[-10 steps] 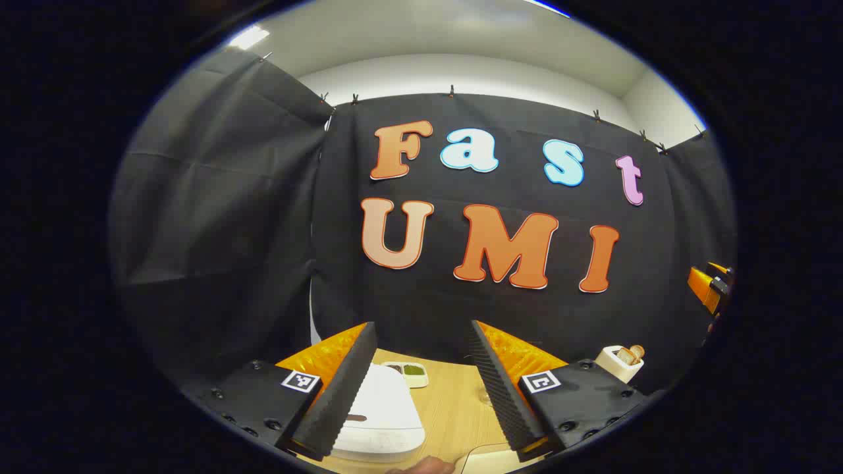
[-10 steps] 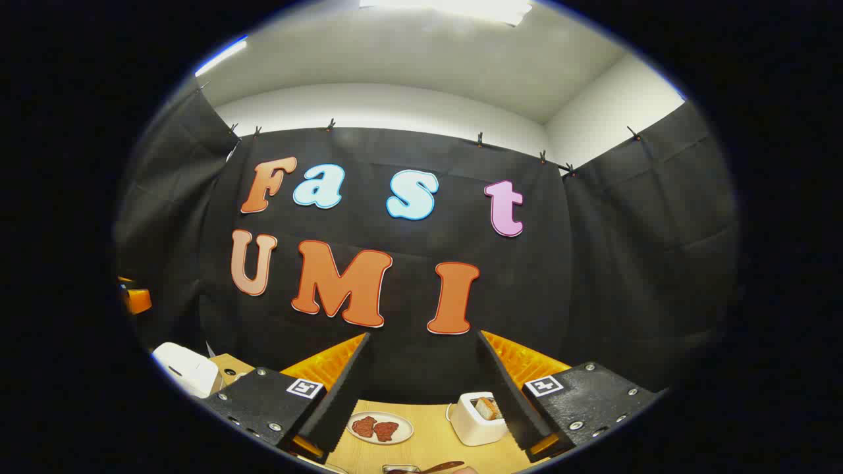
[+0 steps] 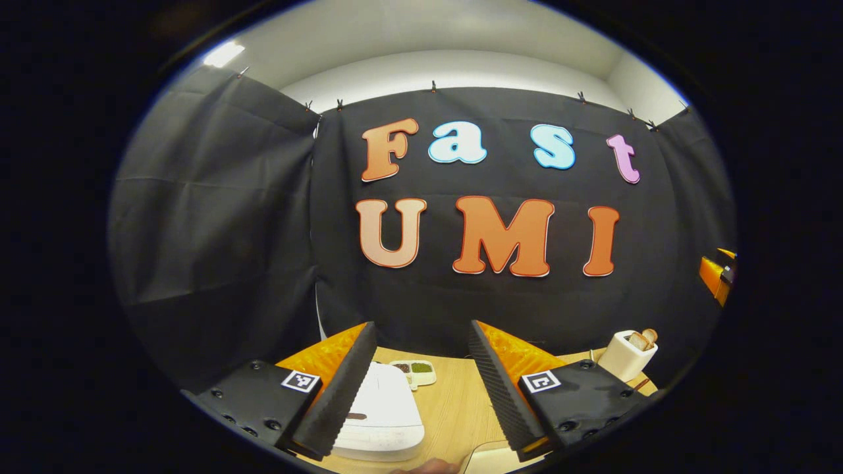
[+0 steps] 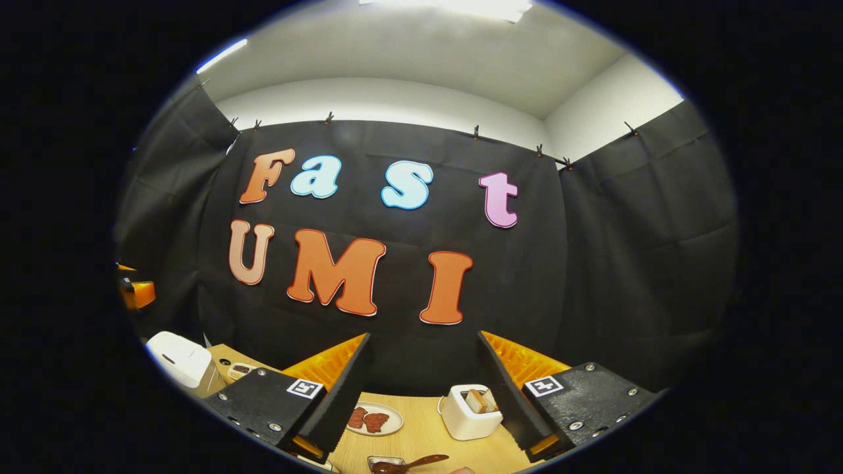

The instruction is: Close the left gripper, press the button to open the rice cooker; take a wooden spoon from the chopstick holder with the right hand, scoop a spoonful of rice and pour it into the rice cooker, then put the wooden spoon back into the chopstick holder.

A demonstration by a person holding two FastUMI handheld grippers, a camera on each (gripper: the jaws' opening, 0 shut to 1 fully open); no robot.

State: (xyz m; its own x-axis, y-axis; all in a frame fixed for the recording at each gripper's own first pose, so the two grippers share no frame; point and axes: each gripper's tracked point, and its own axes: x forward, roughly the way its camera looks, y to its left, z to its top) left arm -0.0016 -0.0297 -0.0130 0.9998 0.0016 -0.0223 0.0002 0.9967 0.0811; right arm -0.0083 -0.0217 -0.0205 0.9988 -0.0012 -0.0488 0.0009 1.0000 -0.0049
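Both tongs open, rice cooker [image 3: 385, 415] lid shut

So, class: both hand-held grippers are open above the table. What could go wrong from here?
1. The left hand-held gripper is open; pressed like that, its fingers may straddle the rice cooker button.
2. The right hand-held gripper may knock the white holder over while reaching for a spoon.
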